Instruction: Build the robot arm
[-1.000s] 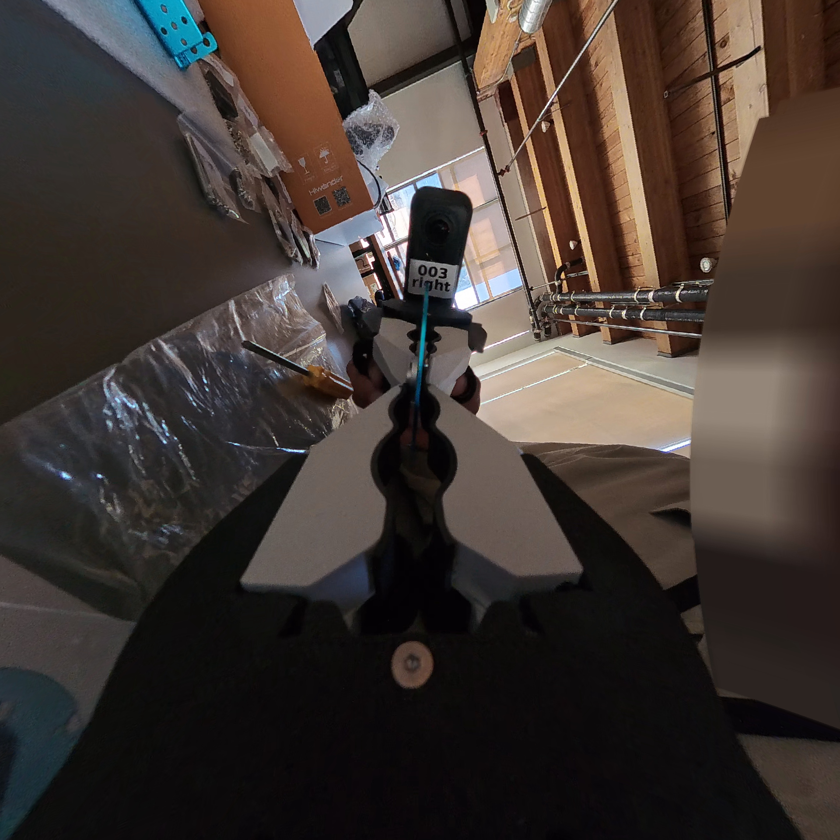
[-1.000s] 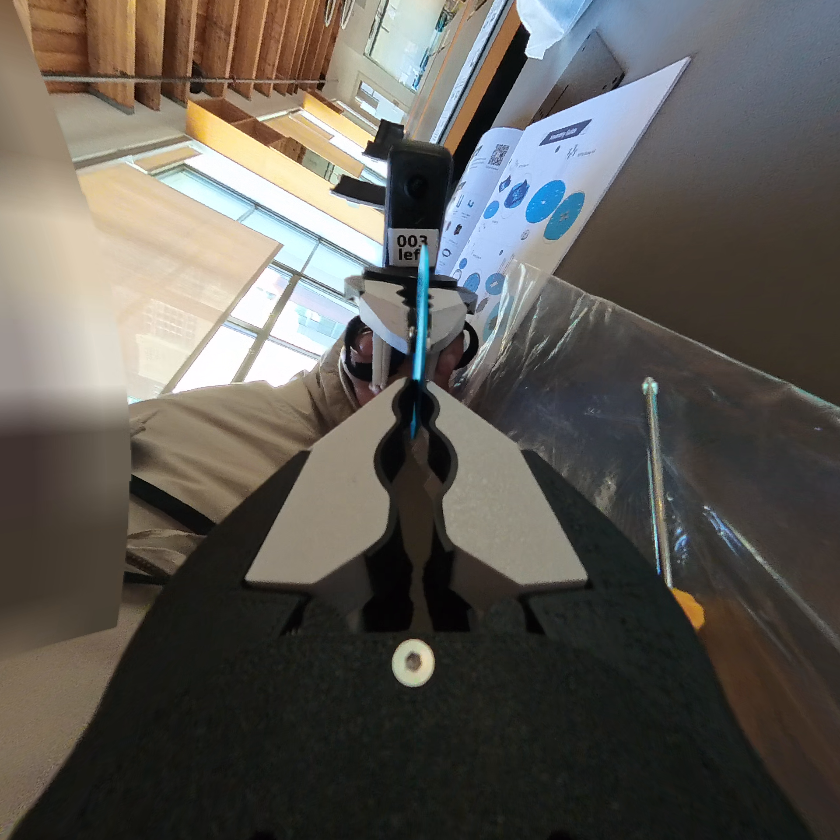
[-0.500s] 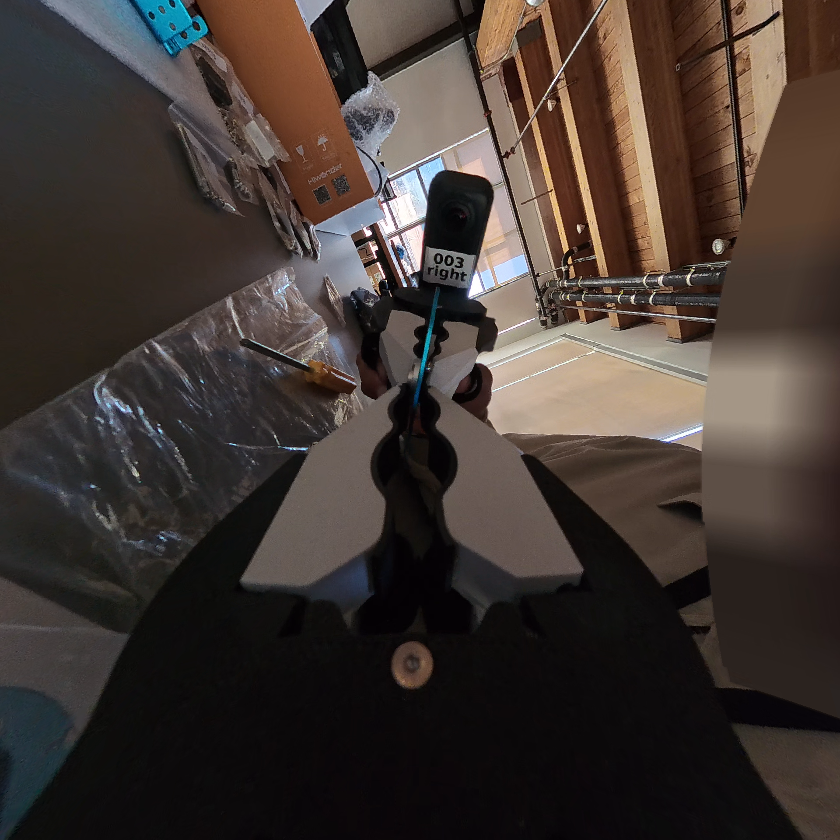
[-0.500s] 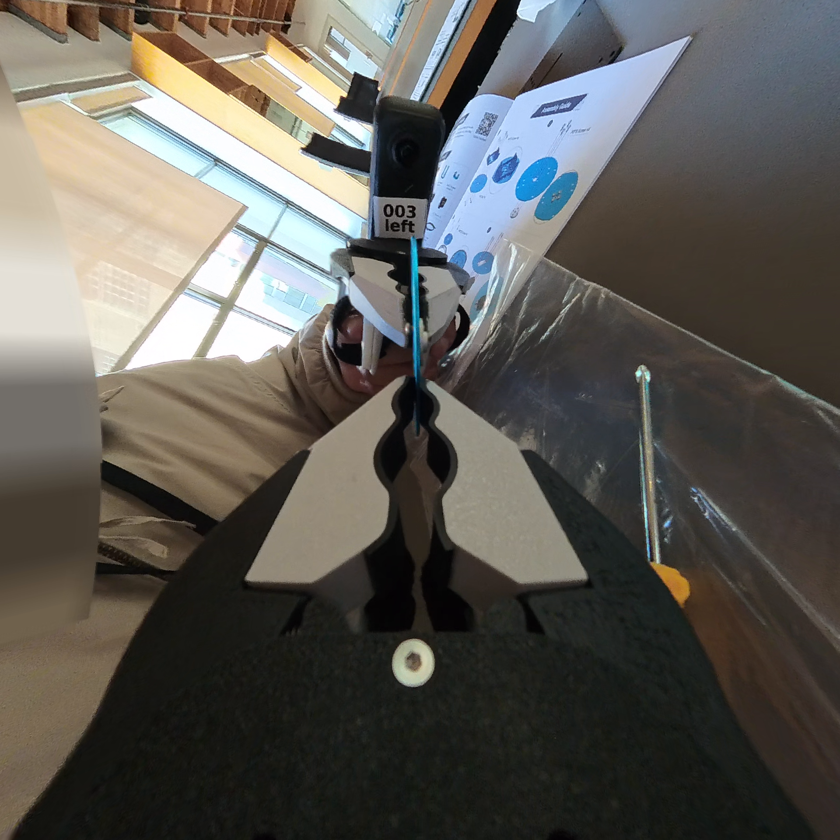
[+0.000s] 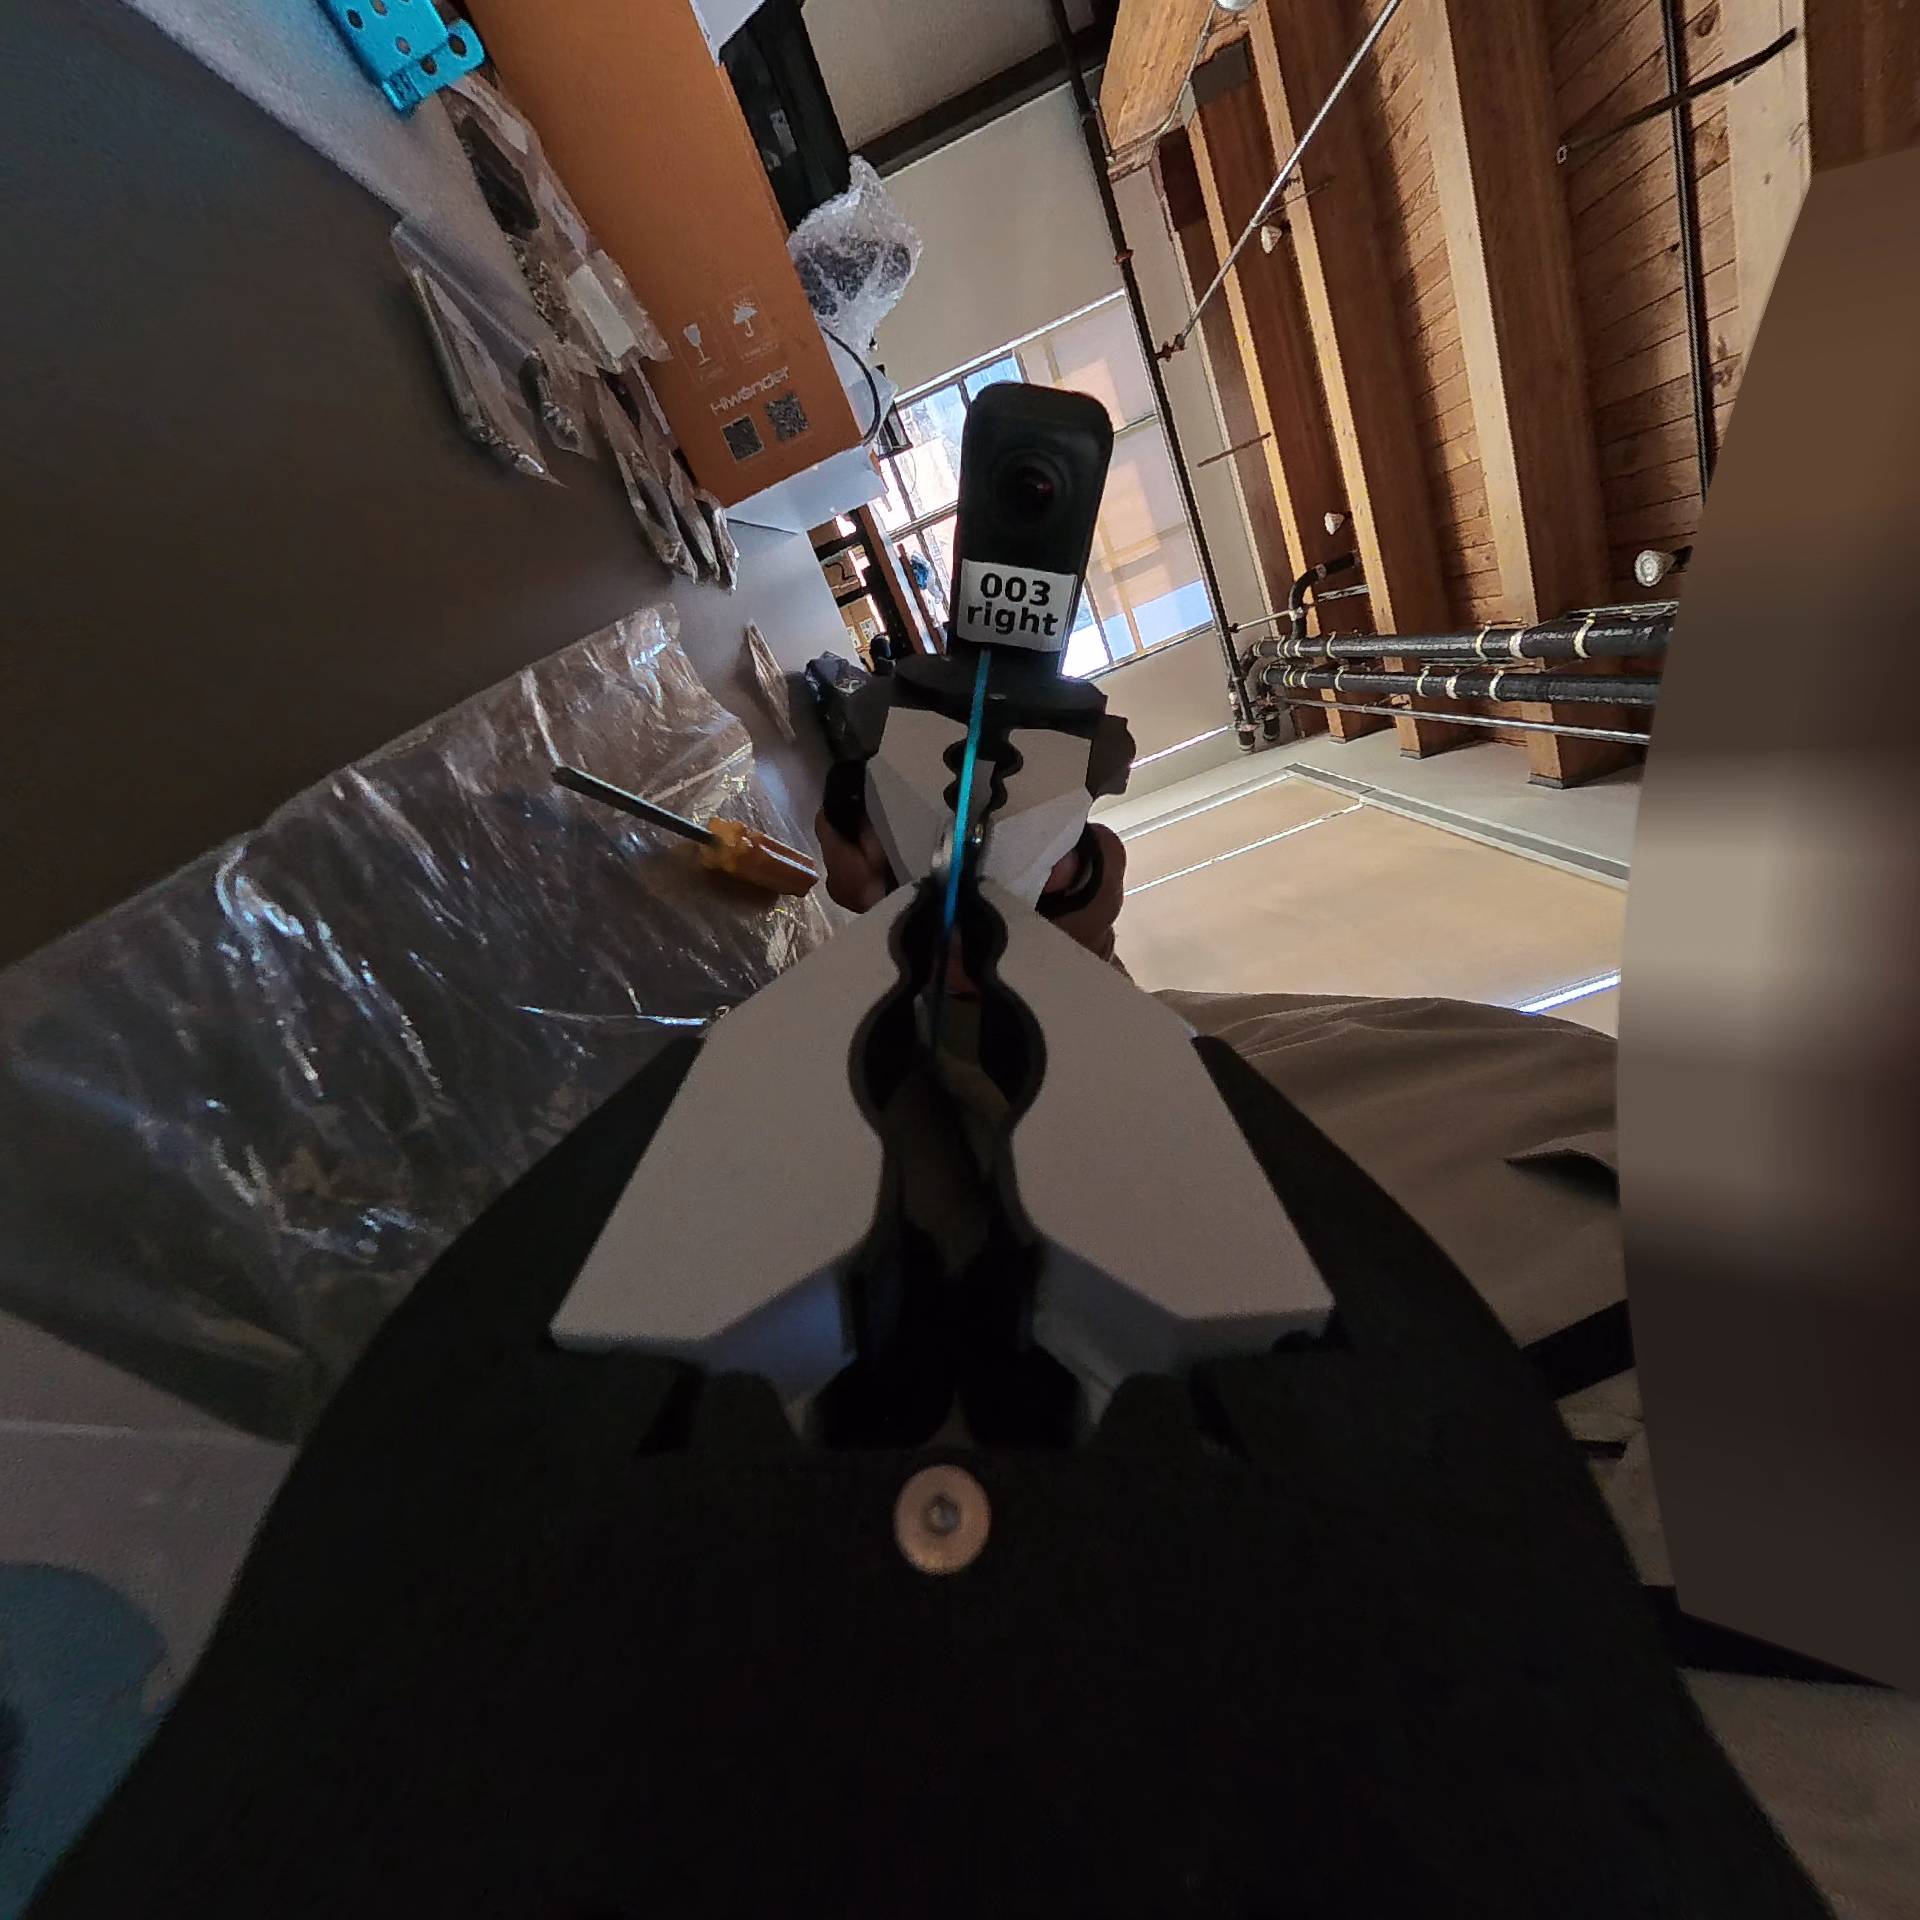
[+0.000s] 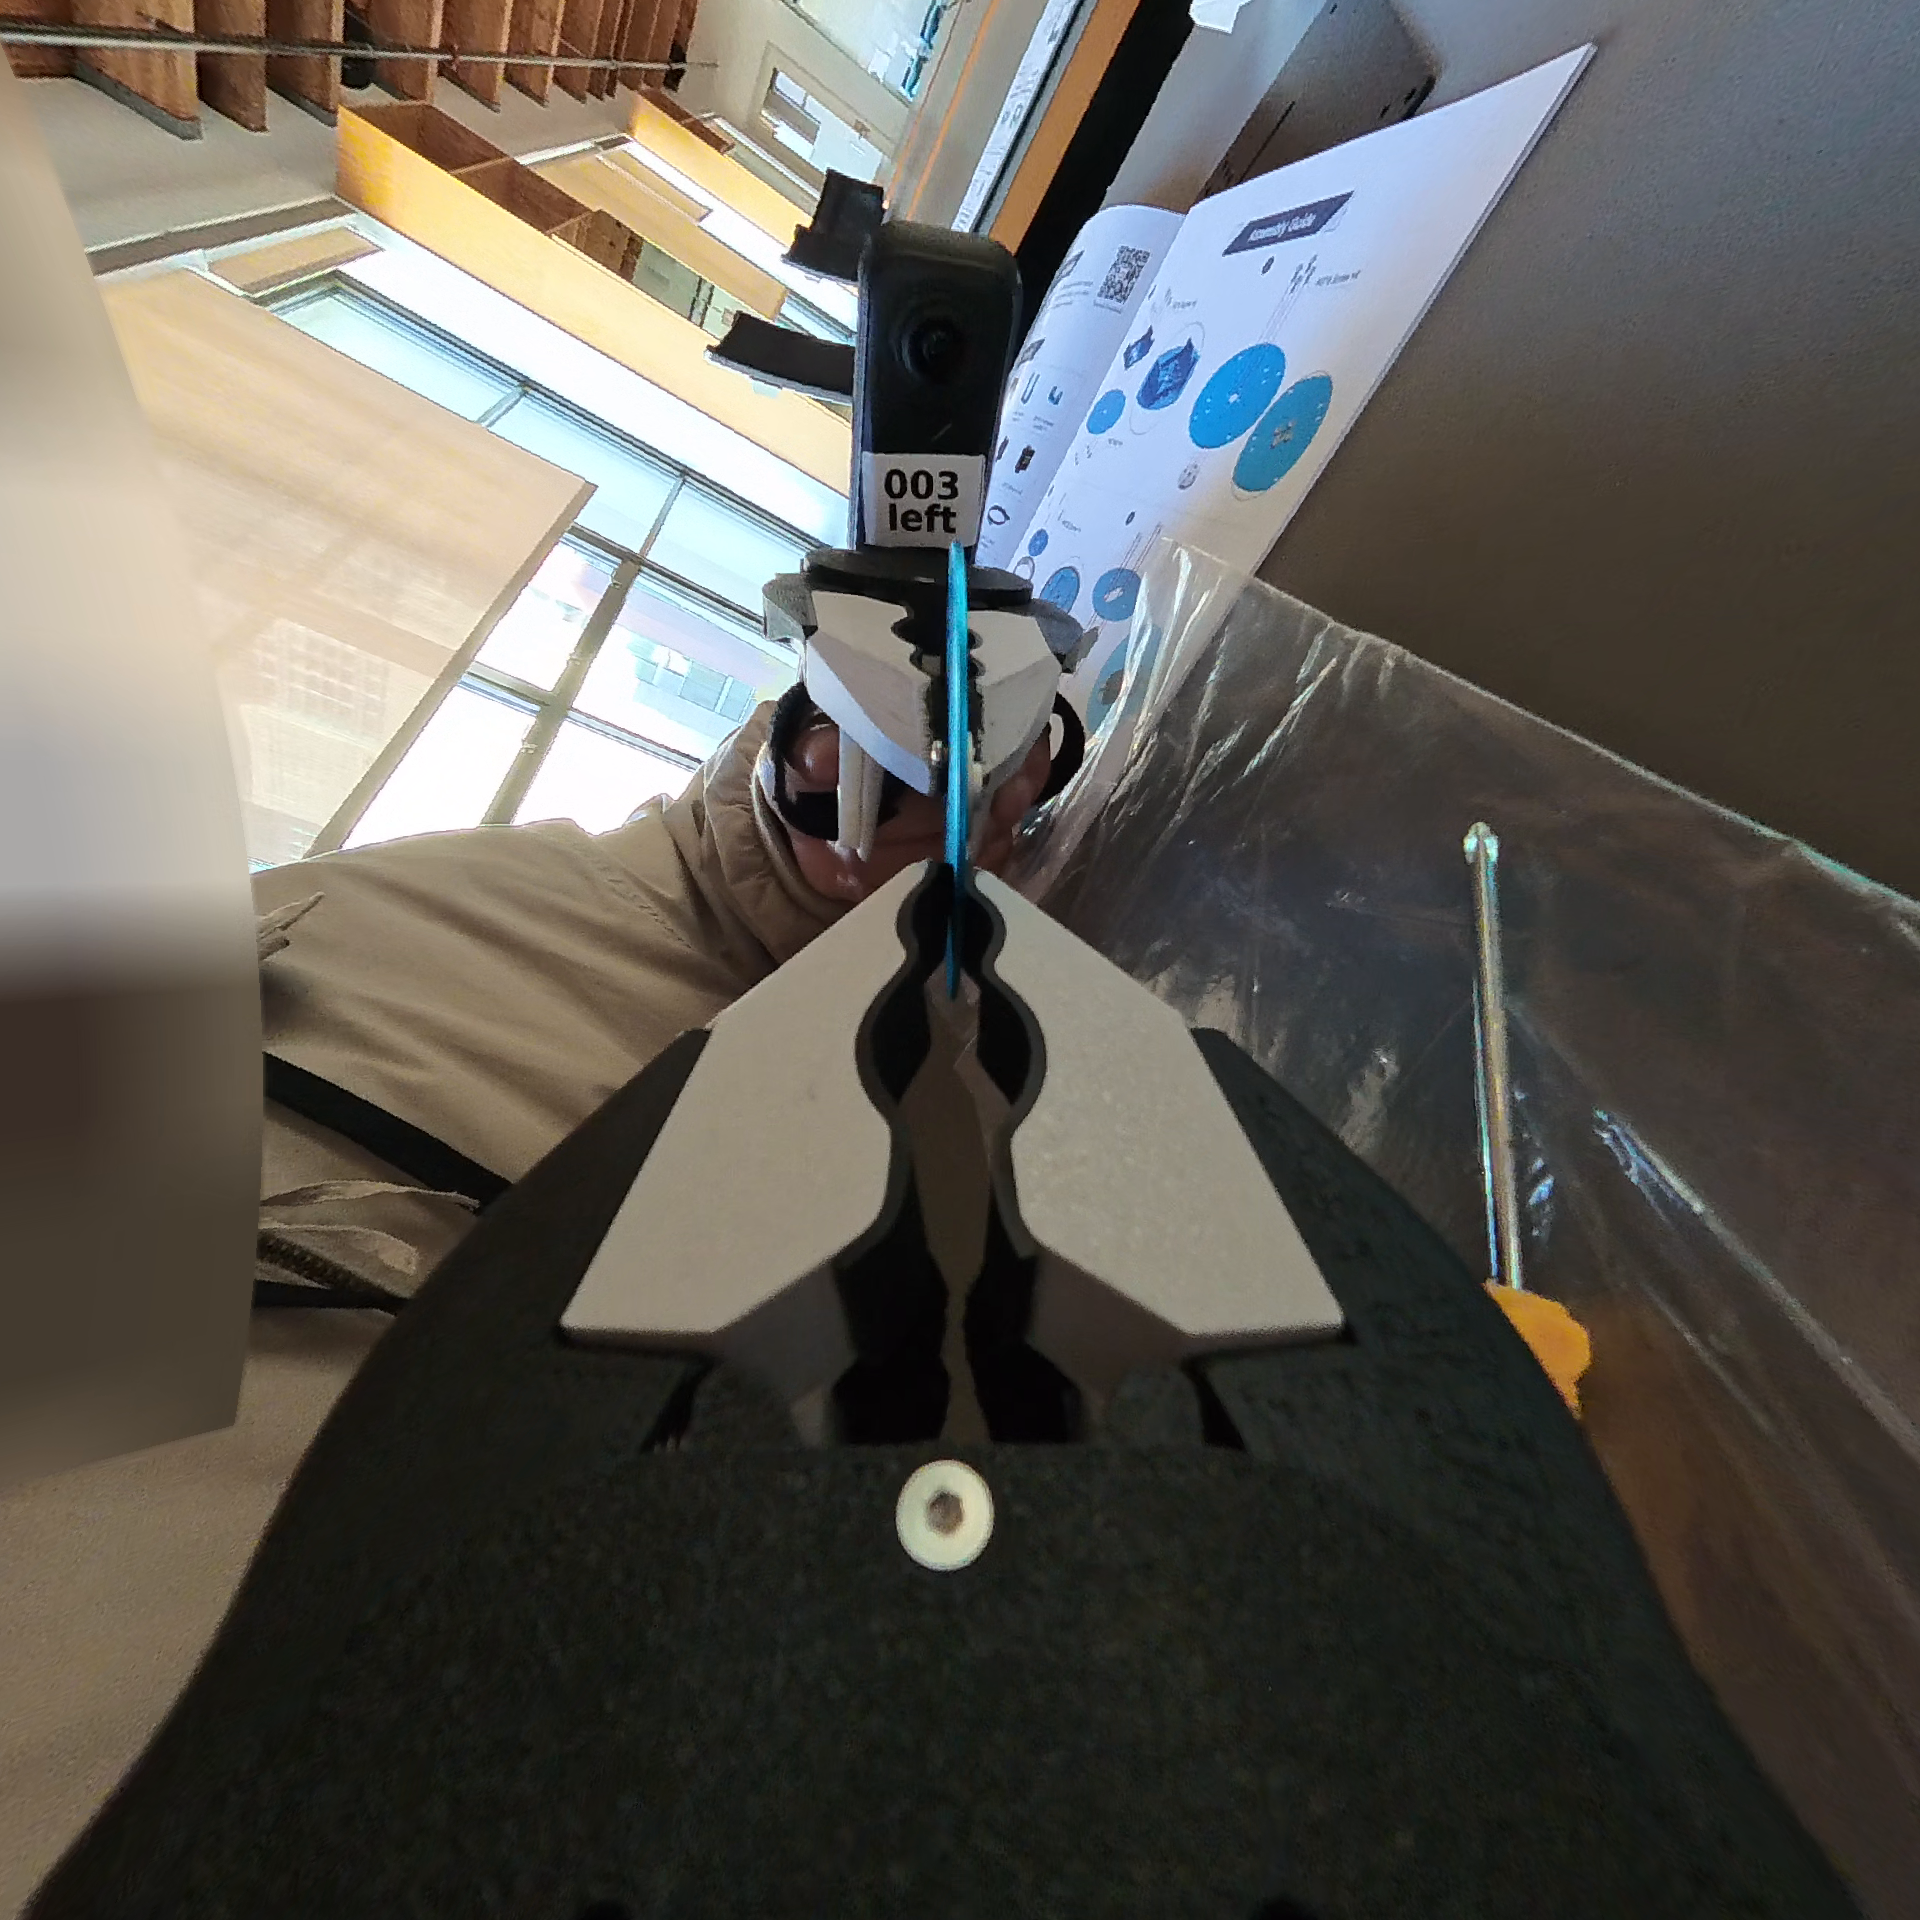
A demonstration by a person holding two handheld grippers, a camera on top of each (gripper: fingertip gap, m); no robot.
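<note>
Left tool (image 5: 951, 914) and right tool (image 6: 951, 894) facing each other, both clamped edge-on upon one thin blue disc (image 6: 956, 748), white printed labels on their cameras, yellow-handled screwdriver (image 5: 717, 826) on clear plastic sheet (image 5: 364, 987), lettered orange box (image 5: 665, 229) on the counter (image 5: 208, 520), illustrated instruction sheet (image 6: 1247, 343).

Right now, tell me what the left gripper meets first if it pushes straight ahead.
The left gripper, shut on the thin blue metal disc, would probably first meet the right gripper clamping the disc's opposite edge.
</note>
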